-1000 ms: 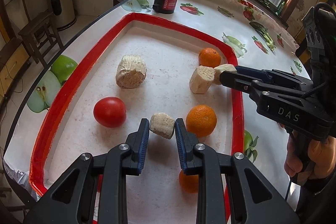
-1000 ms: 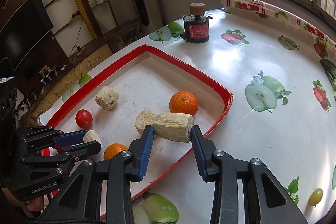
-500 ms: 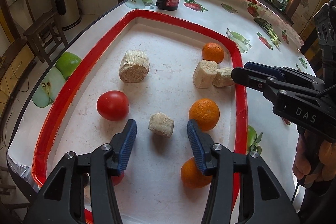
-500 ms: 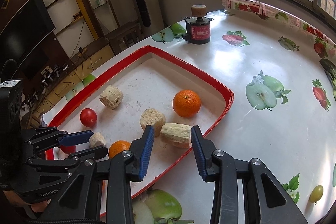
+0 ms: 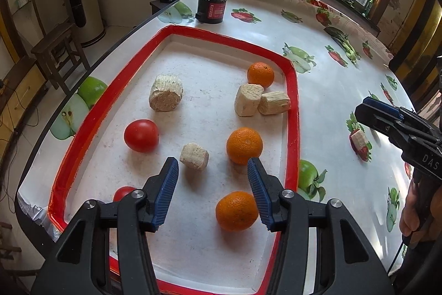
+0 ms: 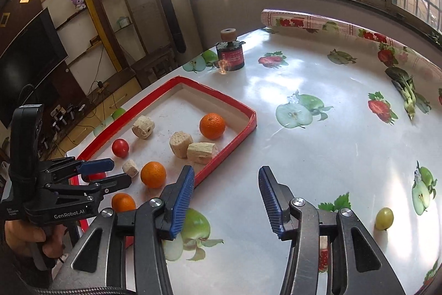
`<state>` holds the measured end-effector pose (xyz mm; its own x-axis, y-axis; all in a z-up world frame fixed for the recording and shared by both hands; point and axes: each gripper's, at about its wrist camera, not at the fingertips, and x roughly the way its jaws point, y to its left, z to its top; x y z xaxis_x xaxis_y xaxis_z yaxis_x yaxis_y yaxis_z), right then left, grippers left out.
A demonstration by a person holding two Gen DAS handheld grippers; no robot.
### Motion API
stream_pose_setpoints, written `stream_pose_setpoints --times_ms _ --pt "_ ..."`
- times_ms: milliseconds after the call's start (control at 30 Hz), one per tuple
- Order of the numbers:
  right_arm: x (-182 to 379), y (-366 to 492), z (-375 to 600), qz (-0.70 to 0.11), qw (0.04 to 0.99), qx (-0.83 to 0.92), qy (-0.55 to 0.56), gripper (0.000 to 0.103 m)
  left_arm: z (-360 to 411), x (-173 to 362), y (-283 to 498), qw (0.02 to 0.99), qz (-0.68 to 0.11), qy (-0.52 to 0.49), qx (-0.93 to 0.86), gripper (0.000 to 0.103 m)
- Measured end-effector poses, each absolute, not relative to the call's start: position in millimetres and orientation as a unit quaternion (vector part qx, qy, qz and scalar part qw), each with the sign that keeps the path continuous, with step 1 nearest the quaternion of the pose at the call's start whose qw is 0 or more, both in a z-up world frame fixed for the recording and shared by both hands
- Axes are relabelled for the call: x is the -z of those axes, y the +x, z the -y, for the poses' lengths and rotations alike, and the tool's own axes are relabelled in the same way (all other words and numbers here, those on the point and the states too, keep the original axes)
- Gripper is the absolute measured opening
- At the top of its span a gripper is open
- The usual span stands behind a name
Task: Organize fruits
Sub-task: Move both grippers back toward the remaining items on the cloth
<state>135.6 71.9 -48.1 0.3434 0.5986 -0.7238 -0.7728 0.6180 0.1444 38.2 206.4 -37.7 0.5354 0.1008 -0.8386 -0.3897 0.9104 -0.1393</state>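
A red-rimmed tray (image 5: 292,90) (image 6: 229,104) holds three oranges (image 5: 244,141), two tomatoes (image 5: 141,135) and several pale sugarcane chunks (image 5: 194,156). My left gripper (image 5: 212,184) is open and empty above the tray's near end, behind a small chunk. It also shows in the right wrist view (image 6: 107,170). My right gripper (image 6: 225,198) is open and empty over the tablecloth, right of the tray. The chunk it held (image 6: 201,152) lies inside the tray by the right rim. A green grape (image 6: 384,218) lies on the table at the right.
A black and red jar (image 5: 212,8) (image 6: 230,54) stands beyond the tray's far end. The fruit-print tablecloth (image 6: 317,151) covers the table. A wooden stool (image 5: 58,54) stands on the floor at the left, past the table edge.
Both grippers opened and let go of their sugarcane chunks, which now lie in the tray. Both pulled back; the right one moved off the tray to the right.
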Motion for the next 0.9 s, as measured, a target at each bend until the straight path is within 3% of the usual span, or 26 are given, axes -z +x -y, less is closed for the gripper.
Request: stream_pose_setpoints --times_ms 900 --pt "61 163 74 -0.411 0.851 -0.322 -0.060 0.053 -94 20 83 0.877 -0.465 -0.110 -0.043 0.050"
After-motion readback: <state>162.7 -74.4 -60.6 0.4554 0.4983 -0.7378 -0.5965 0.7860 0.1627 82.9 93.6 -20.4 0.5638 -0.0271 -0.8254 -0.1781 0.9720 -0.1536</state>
